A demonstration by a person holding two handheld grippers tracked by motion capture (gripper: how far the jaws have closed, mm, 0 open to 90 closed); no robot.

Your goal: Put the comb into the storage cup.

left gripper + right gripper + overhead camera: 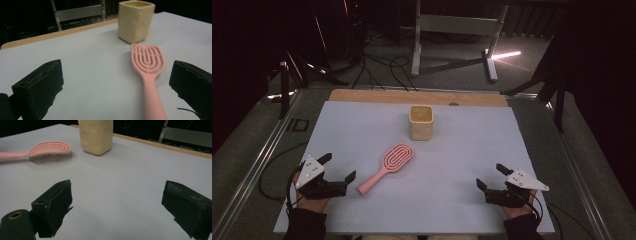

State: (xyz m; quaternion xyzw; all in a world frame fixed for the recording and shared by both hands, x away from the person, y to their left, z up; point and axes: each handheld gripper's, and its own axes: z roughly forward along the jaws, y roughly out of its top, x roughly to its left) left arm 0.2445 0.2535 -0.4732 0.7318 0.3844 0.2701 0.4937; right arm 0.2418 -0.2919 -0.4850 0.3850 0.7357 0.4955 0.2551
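Observation:
A pink hairbrush (392,162) lies flat, bristles down, on the pale mat (462,150), with its handle pointing toward the near left. Behind it stands a cream square cup (421,122), upright. My left gripper (338,167) rests at the near left, open, its tips just left of the handle's end. In the left gripper view the brush (148,60) runs up between the spread jaws (117,82), nearer the right one, untouched, and the cup (135,21) is beyond. My right gripper (490,175) sits open at the near right with nothing between its jaws (117,205); brush (47,150) and cup (96,136) lie far ahead.
A wooden strip (362,96) borders the mat's far edge. Metal rails (267,145) run along both sides of the table. Beyond the table, cables and a white stand's legs (452,62) are on the floor. Bare mat spreads between the two grippers.

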